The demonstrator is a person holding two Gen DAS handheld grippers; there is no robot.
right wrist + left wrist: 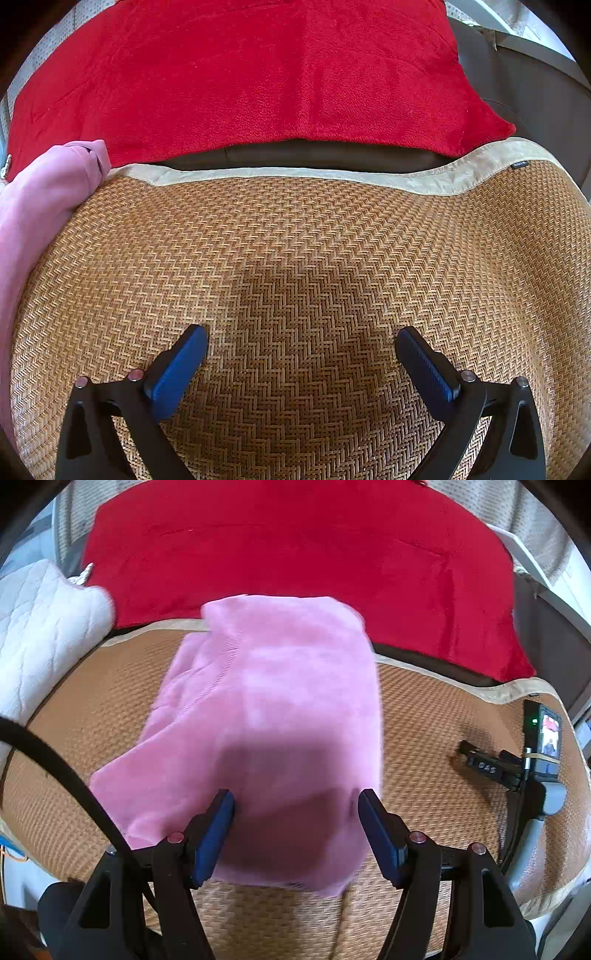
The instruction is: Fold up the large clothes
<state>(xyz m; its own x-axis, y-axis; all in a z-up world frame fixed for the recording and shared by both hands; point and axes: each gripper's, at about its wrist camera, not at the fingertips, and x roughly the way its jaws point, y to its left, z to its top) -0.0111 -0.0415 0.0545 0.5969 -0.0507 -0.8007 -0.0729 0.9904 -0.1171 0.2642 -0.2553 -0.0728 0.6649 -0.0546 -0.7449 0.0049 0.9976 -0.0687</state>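
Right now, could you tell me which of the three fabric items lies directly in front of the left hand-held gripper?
The folded pink fleece garment; the red fleece blanket and white quilted cloth lie farther off.

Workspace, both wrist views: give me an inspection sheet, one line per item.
Surface: woven mat with a beige border.
Job's things: pink garment, folded into a compact bundle on the mat.
Clutter: white quilted fabric at the mat's left edge.
Grippers: left gripper open over the garment's near edge, pads not pressing; right gripper open over bare mat, holding nothing.
Cables: black cable crossing the left view's lower left.
Surroundings: red blanket beyond the mat.
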